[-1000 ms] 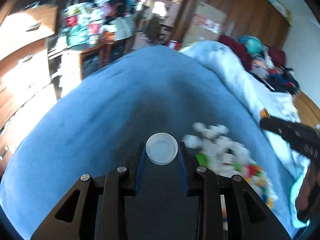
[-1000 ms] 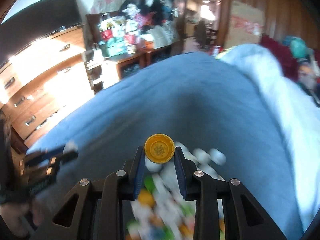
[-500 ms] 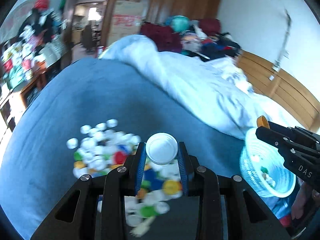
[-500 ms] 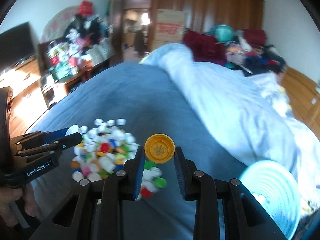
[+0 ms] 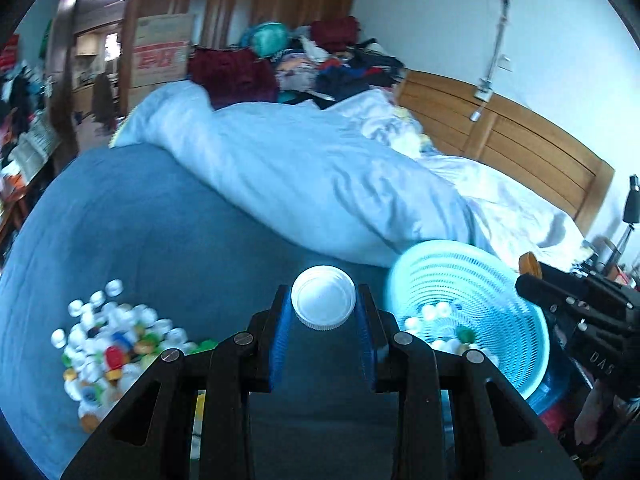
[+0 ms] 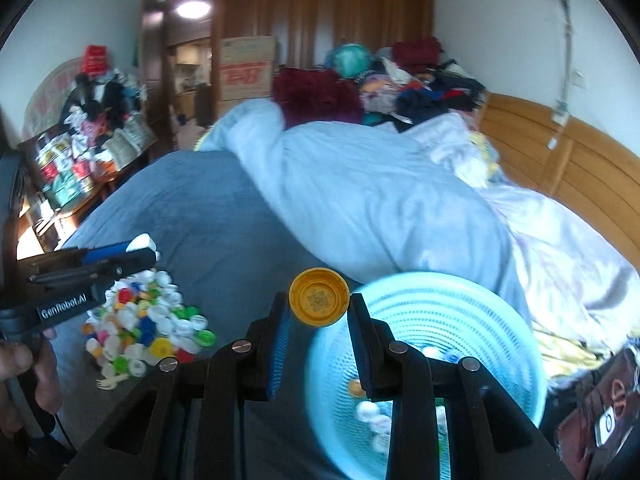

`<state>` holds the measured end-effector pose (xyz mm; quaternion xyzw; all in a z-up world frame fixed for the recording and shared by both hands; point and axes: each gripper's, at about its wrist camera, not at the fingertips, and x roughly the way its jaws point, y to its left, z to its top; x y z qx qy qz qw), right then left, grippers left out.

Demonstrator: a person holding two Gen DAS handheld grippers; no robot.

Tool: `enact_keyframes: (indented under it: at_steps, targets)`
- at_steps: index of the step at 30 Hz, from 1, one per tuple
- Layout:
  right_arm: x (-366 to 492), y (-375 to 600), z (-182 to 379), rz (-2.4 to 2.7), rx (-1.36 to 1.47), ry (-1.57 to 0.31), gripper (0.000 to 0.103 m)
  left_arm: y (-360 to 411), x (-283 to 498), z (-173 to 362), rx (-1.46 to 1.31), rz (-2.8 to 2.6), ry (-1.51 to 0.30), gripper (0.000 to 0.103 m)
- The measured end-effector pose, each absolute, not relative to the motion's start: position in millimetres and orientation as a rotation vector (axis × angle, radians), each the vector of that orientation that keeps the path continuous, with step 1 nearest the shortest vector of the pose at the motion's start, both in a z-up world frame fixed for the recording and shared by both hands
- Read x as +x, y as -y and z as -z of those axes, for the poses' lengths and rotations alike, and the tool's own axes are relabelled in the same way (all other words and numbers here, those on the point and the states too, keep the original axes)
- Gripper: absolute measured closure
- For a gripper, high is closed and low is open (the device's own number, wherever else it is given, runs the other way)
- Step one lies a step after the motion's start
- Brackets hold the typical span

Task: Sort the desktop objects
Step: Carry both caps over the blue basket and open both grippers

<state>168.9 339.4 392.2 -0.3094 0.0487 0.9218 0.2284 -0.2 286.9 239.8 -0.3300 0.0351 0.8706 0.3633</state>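
Both your tongs have swung right, from the cap pile (image 6: pixel 144 320) toward the round mesh basket (image 5: pixel 500 280) on the bed's blue blanket (image 5: pixel 140 220). Left tongs (image 5: pixel 323 304) clamp a ridged white cap (image 5: pixel 323 300); right tongs (image 6: pixel 318 304) clamp a yellow cap (image 6: pixel 319 297) above the basket's near rim.

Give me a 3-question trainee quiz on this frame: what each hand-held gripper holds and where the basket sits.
1. True or false: the left hand-held gripper is shut on a white cap.
2. Multiple choice: what does the right hand-held gripper hold? A) a green cap B) a yellow cap C) a plastic fork D) nothing
3. Fill in: in the left wrist view, the light blue basket lies to the ____ of the pile of loose caps on the blue blanket.

Key: 1 true; 2 B; 3 right.
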Motion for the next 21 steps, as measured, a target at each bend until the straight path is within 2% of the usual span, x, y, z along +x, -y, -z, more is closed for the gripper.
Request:
enact_keyframes:
  at_steps: [9,21]
  targets:
    - [211,-387,-390,-2.468,-0.853,-0.181,0.071,-363,26,-239,-0.865,-2.108,-0.208,0.077]
    - [240,-428,-360,-2.410,-0.952,-0.313,0.071,-448,57,-215,-0.997,-1.874,-0.376,0.077]
